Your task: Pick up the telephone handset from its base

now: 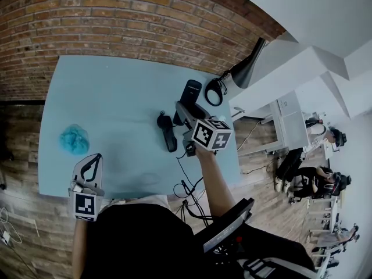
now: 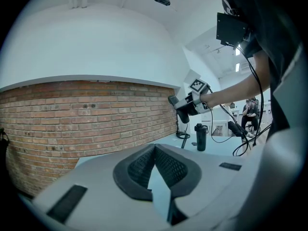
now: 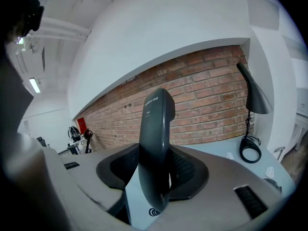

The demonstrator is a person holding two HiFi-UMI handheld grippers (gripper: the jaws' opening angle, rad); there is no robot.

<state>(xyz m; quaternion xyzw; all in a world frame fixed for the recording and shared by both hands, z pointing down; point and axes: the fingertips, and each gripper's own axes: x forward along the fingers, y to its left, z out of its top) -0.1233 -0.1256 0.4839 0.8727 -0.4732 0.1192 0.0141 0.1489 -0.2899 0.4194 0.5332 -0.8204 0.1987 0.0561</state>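
The right claw [image 3: 155,173] is clenched on the telephone handset [image 3: 155,129], which stands upright between its pads. It is gripped low on its body, with most of its length above them. To finish the lift well, I judge the squeeze should be firm and the rise straight and untilted, so the handset cannot slide. It hangs above the blue surface [image 1: 116,92], clear of the dark base [image 1: 168,133] just left. The left claw [image 2: 155,173] sits released and empty at the near-left edge.

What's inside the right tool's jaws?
A dark telephone handset, upright, clamped by the right tool. The handset covers part of the brick wall behind it, and its far side cannot be seen.
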